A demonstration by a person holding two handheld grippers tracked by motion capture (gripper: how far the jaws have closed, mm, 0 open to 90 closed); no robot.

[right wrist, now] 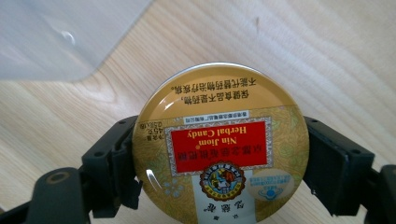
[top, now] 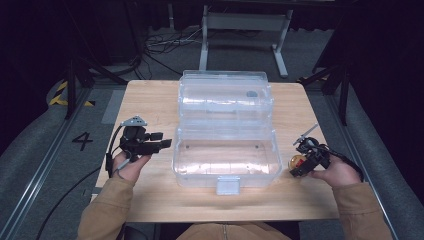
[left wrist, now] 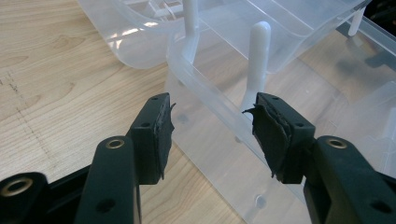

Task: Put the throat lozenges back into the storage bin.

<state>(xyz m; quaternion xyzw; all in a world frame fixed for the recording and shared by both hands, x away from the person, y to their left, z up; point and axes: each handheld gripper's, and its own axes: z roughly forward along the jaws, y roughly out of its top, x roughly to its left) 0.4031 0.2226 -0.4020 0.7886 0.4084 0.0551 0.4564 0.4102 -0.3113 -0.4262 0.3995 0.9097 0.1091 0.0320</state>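
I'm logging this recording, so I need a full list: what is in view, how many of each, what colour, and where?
Storage box: one, clear plastic, lid open, middle of the table.
Box lid: one, clear, lying open behind the box.
Latch: one, pale grey, on the box's near wall.
Herbal candy tin: one, gold with a red label, round, held in the right tongs beside the box's right end.
Table: one, light wood.
Metal frame: one, grey, on the floor beyond the table.
Floor marking "4": one, black, left of the table.
Left tongs: black, open, pointing at the box's left wall.
Right tongs: black, shut on the tin.
Sleeves: two, tan.
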